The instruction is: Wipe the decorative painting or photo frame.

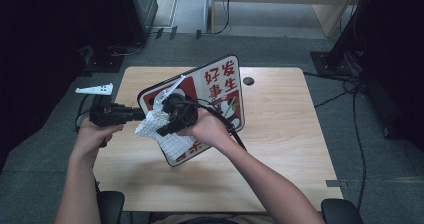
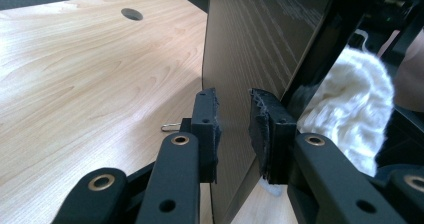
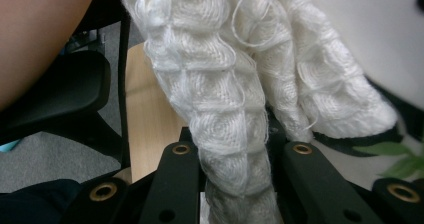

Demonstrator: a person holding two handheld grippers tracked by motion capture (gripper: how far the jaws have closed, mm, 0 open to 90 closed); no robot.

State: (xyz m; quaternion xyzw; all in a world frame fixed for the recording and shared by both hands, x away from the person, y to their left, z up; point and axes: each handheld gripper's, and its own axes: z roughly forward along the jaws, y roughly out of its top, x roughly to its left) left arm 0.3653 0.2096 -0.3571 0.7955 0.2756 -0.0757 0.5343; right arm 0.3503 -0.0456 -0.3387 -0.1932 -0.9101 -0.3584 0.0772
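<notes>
At the centre of the high view, the left gripper is holding a printed sign board tilted above the table, its jaws clamped on the board's edge. The right gripper is pinching a white cloth tight, seemingly pressing it against the board's face, just beside the left gripper.

Your white waffle-knit cloth runs off the top of the right gripper view and buries the pads of the right gripper. From above, your right hand covers much of the red-and-white printed sign board; its lower lettering is perhaps legible elsewhere, not here
</notes>
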